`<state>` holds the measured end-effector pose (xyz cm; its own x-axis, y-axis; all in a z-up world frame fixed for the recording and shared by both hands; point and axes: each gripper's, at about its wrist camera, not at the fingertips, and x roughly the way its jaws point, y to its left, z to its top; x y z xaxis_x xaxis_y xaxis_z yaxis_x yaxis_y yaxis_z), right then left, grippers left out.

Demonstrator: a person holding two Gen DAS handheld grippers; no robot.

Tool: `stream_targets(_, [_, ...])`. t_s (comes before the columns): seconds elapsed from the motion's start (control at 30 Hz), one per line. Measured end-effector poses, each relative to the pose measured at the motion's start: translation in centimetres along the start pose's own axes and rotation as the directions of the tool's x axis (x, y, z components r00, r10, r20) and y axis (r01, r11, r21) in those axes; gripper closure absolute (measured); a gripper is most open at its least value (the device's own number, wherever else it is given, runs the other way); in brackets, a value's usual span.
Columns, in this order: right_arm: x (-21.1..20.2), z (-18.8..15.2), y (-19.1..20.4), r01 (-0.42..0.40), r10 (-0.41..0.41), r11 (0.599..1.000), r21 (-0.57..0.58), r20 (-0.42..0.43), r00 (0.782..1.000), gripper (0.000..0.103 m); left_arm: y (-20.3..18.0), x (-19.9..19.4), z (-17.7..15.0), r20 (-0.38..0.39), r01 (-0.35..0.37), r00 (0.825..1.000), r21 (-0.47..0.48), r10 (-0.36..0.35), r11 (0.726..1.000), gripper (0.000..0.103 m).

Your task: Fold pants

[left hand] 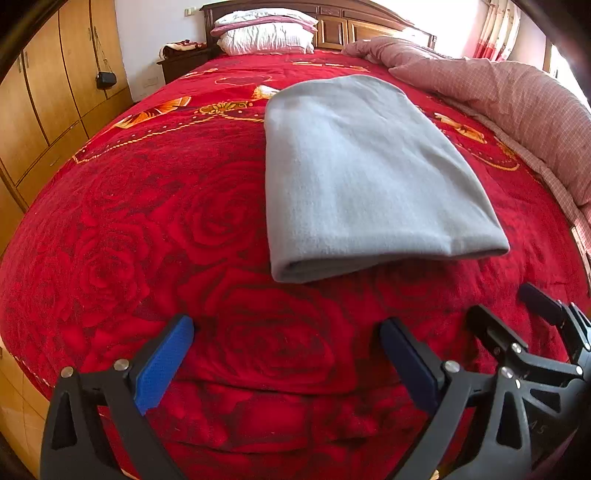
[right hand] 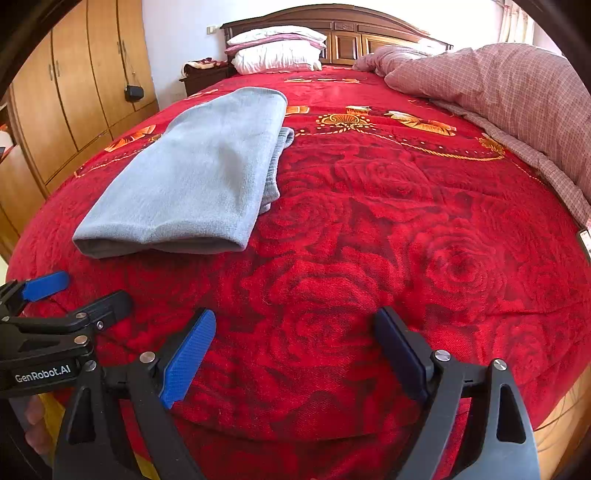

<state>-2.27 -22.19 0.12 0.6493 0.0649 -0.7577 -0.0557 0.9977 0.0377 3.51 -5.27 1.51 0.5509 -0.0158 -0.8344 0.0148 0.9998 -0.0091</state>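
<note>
Lying folded into a compact grey bundle (left hand: 362,177) on the red rose-print bedspread (left hand: 147,229), near the foot edge of the bed, well short of the pillows (left hand: 266,33). Same pants in the right wrist view (right hand: 184,177), with the ribbed waistband or cuff layers peeking out along the right side, stacked under the top layer. Rounded fold facing the cameras, layers roughly aligned, so probably folded at least 2 times; judged finished or nearly so. Left gripper (left hand: 284,354) hanging above the bedspread just short of the bundle's near edge, jaws spread wide, nothing between the blue pads (left hand: 162,365). Right gripper (right hand: 295,350) likewise wide, empty, over bare bedspread to the right of the pants, apart from the fabric. Both angled down at the bed, set side by side, each visible at the edge of the other's view. Likely released and backed off so the fabric settles flat without being dragged. Pink checked duvet (left hand: 498,96) bunched along the far right side, clear of the pants. Wooden wardrobe (left hand: 48,92) on the left, small black bag (left hand: 106,78) hanging on its door. Possible remaining step: smoothing or squaring the exposed ribbed edge.
</note>
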Motion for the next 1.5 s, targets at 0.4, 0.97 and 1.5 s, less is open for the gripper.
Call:
stream_targets(0.4, [0.01, -0.03, -0.01, 0.000, 0.000, 1.000, 0.000, 0.000, 1.000, 0.013, 0.00, 0.08, -0.05, 0.000, -0.002, 1.000, -0.001, 0.002, 1.000, 0.000])
stream_targets(0.97, [0.01, -0.06, -0.03, -0.001, 0.001, 1.000, 0.001, 0.001, 1.000, 0.013, 0.07, 0.29, 0.19, -0.021, -0.004, 1.000, -0.003, 0.004, 1.000, 0.000])
stream_targets(1.5, [0.05, 0.04, 0.24, 0.001, -0.001, 1.000, -0.002, 0.002, 1.000, 0.012, 0.13, 0.38, 0.07, -0.023, -0.008, 1.000, -0.011, 0.008, 1.000, 0.000])
